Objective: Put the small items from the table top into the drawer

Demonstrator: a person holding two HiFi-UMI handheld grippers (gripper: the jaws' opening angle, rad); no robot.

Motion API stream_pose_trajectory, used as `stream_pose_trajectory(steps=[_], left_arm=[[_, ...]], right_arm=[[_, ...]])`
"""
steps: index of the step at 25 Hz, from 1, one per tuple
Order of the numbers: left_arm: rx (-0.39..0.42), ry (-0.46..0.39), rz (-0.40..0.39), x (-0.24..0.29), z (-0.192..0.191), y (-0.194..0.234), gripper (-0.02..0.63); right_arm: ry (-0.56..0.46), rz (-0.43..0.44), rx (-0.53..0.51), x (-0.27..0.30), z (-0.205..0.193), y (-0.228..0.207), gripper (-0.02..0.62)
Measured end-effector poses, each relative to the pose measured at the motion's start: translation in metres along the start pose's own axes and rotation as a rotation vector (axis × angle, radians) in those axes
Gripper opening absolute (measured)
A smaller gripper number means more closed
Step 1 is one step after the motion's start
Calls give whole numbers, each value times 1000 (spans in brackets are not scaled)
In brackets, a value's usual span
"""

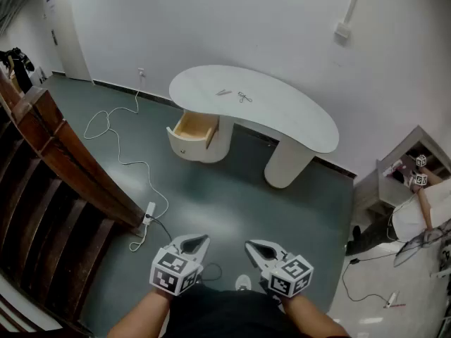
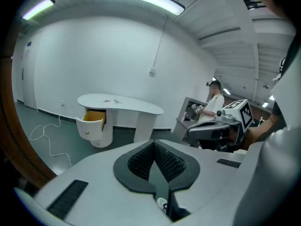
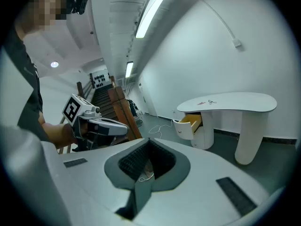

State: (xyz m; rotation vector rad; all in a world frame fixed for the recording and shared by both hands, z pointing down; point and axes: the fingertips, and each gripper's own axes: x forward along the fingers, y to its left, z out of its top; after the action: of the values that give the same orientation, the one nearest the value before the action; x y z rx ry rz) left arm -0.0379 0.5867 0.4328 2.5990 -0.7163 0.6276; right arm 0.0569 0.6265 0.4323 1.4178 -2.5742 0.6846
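Person stands well back from a white curved desk (image 1: 296, 122). Left tongs (image 1: 192, 243) & right tongs (image 1: 262, 248) are both closed, nothing in them. Thin item (image 1: 224, 91) & looped item (image 1: 244, 97) lie mid-top toward the desk's left end, above the open drawer (image 1: 192, 131). Prob. light, flat, apt to slide; pinch across the middle.

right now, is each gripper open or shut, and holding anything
left gripper: shut, nothing between the jaws
right gripper: shut, nothing between the jaws
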Motion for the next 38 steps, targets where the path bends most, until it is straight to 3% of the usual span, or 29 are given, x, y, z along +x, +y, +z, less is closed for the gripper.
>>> stream_pose_trajectory(steps=[10, 17, 25, 32, 38], left_arm=[[5, -2, 5, -2, 4, 12, 14], [-18, 6, -9, 0, 1, 17, 14], [1, 0, 4, -19, -1, 46, 14], [-30, -14, -18, -43, -5, 79, 14], [19, 26, -46, -59, -29, 98, 14]], right_arm=[[13, 8, -8, 12, 1, 3, -3], [-2, 82, 3, 21, 5, 19, -3], [24, 45, -56, 49, 9, 28, -3], [15, 1, -40, 74, 9, 51, -3], [10, -39, -17, 93, -3, 78, -3]])
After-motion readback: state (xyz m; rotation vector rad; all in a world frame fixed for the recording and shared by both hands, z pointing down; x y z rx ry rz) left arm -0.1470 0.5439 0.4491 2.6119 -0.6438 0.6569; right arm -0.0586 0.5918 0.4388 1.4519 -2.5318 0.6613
